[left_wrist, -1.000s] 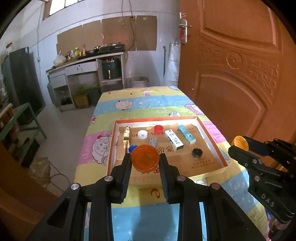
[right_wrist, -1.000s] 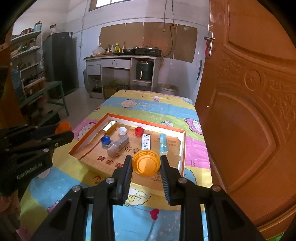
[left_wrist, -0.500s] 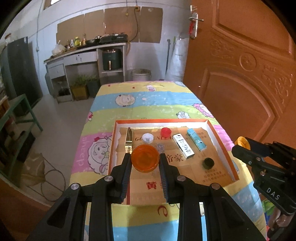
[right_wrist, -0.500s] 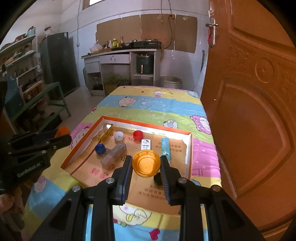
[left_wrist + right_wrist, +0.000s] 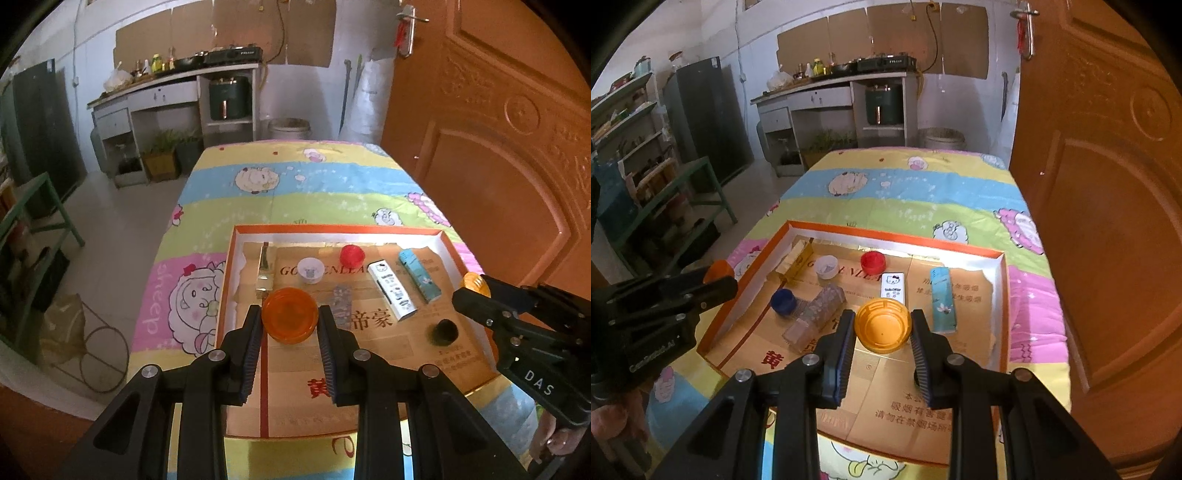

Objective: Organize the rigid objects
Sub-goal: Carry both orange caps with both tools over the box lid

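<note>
My left gripper (image 5: pixel 290 321) is shut on an orange lid (image 5: pixel 290 315), held above the near left part of the orange-rimmed tray (image 5: pixel 332 229). My right gripper (image 5: pixel 882 328) is shut on a yellow-orange cap (image 5: pixel 882 325), hollow side up, over the tray (image 5: pixel 897 242). Inside the tray lie a red cap (image 5: pixel 352 256), a white cap (image 5: pixel 310 270), a white box (image 5: pixel 392 290), a light-blue box (image 5: pixel 419 274), a black cap (image 5: pixel 444 331), a clear plastic case (image 5: pixel 816 314) and a blue cap (image 5: pixel 783 301). Each gripper shows at the edge of the other's view.
The tray sits on a table under a striped cartoon-sheep cloth (image 5: pixel 295 184). A brown wooden door (image 5: pixel 498 147) stands close on the right. A green metal rack (image 5: pixel 33 218) and a kitchen counter (image 5: pixel 177 81) are on the left and at the back.
Both grippers have come forward and down over the tray, each still holding its lid. The tray and its contents look larger and nearer now.
</note>
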Motion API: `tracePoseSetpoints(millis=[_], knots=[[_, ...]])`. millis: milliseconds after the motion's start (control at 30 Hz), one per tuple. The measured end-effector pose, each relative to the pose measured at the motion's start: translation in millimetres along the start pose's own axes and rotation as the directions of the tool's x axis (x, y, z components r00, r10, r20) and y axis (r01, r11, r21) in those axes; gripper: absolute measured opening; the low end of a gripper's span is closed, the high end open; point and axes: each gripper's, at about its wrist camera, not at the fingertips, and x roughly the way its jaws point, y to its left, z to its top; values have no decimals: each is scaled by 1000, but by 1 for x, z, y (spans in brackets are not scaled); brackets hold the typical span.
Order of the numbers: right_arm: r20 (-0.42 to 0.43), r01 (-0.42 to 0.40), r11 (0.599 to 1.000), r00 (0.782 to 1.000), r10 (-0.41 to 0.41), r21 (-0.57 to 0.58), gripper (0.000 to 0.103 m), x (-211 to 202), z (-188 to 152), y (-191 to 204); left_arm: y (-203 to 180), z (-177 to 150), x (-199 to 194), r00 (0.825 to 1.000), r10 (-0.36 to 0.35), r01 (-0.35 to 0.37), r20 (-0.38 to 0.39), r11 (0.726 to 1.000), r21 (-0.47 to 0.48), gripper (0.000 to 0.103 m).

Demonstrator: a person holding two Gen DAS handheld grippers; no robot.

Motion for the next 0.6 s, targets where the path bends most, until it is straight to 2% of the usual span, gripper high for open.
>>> tracePoseSetpoints(millis=[600], knots=[[-76,-13,1000,997,11,-24,30,38,-10,10,6,-21,38,996,-3,2,-86,1000,-5,30]])
